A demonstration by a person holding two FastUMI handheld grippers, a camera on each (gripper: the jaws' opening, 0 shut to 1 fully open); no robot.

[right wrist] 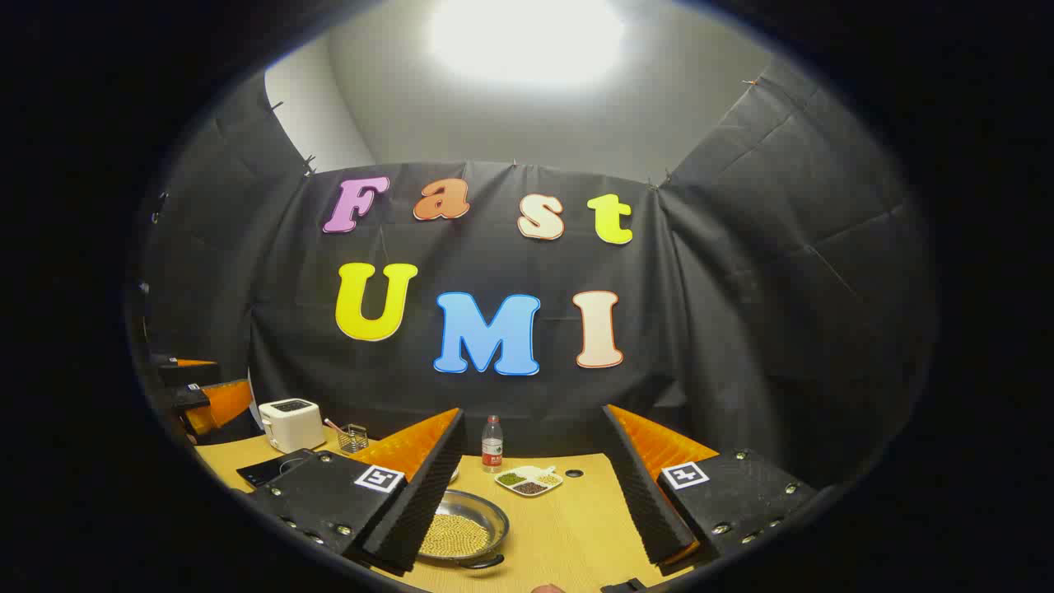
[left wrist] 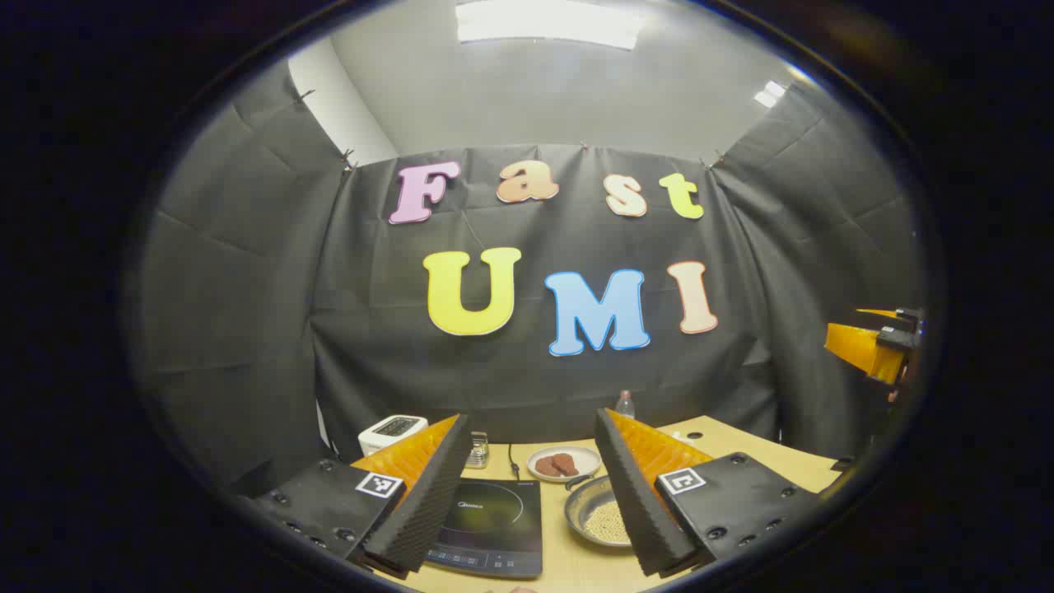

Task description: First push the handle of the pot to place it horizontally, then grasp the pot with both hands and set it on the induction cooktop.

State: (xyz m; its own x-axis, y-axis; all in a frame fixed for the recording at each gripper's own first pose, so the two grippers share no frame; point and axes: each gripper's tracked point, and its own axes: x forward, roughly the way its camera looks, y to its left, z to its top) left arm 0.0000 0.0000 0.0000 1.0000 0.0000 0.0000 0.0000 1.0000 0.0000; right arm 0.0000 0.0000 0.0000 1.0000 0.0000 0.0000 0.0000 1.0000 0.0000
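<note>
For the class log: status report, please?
Left tongs open, right tongs open, both empty. Round metal pot of beans on table, beside black induction cooktop. Nothing blocking.

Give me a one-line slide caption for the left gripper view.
Open left gripper held above the table, induction cooktop and bean-filled pot ahead.

The table [right wrist: 576, 519] carries one pot [right wrist: 461, 535] of small pale beads, one induction cooktop [left wrist: 494, 527], one white toaster [right wrist: 290, 424] and one plastic bottle [right wrist: 492, 443]. There is also one round plate [left wrist: 564, 463] with two brown pieces, one divided dish [right wrist: 529, 480] with three fillings, and one small wire basket [right wrist: 352, 438]. Two grippers, left gripper [left wrist: 527, 502] and right gripper [right wrist: 527, 502], each show two fingers.
</note>
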